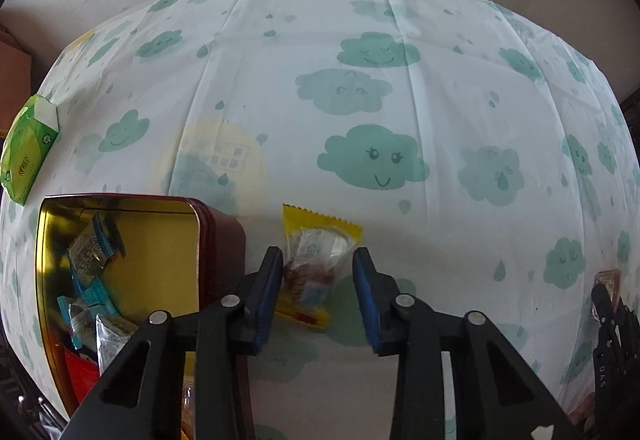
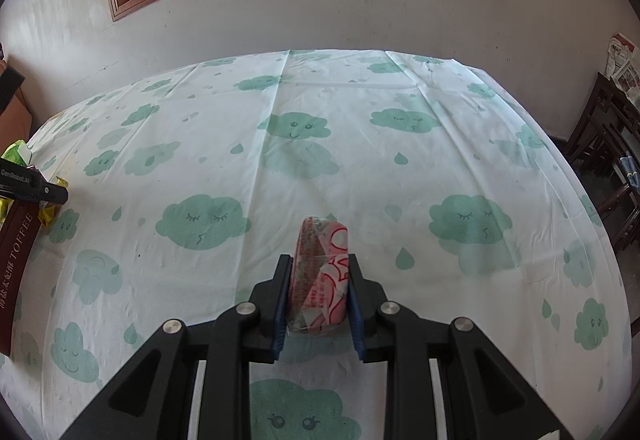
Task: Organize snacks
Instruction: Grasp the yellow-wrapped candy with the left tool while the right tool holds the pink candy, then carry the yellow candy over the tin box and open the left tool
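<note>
In the left wrist view, my left gripper [image 1: 318, 264] is open around a yellow-edged clear snack packet [image 1: 316, 264] that lies on the cloud-print tablecloth; the pads do not visibly press it. A dark red tin [image 1: 216, 240] with a gold inside stands just left of it, holding several wrapped snacks [image 1: 90, 260]. In the right wrist view, my right gripper [image 2: 319, 272] is shut on a pink-and-white wrapped snack [image 2: 320, 272], held above the table. The right gripper also shows at the right edge of the left wrist view [image 1: 612, 304].
A green tissue pack [image 1: 30, 148] lies at the table's left edge. The tin's side reading TOFFEE [image 2: 16, 260] and the left gripper [image 2: 32, 186] show at the left of the right wrist view. Dark wooden chairs [image 2: 612, 144] stand to the right of the table.
</note>
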Demonstrator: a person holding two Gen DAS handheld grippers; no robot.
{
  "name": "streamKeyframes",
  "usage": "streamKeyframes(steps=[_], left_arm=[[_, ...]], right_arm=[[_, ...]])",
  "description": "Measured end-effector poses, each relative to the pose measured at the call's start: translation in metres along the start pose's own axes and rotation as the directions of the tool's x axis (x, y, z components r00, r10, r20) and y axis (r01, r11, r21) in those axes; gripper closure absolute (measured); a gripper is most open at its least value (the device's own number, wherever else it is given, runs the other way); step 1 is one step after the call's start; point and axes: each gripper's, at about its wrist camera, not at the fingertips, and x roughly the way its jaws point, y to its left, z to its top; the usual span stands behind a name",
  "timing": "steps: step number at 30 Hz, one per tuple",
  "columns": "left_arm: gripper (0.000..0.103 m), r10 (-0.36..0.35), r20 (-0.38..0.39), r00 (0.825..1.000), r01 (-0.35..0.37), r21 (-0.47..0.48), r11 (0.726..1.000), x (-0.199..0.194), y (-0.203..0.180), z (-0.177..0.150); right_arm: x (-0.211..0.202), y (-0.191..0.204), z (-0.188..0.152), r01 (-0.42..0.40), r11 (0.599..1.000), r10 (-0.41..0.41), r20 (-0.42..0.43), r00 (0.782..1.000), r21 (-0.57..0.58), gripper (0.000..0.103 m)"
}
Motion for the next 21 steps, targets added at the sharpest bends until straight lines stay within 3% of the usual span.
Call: streamKeyframes(steps=[5, 21], left_arm=[[0.081, 0.019, -0.007, 1.000, -0.019, 0.006, 1.000, 0.002, -0.003, -0.005], [0.081, -0.049, -0.014, 0.999, 0.050, 0.039, 0.998, -0.016, -0.019, -0.037]], right_arm=[[0.000, 0.000, 0.000, 0.000, 1.000, 0.000, 0.000, 1.000, 0.000, 0.077], [0.001, 0.001, -0.001, 0.003, 1.000, -0.003, -0.001, 1.000, -0.002, 0.077]])
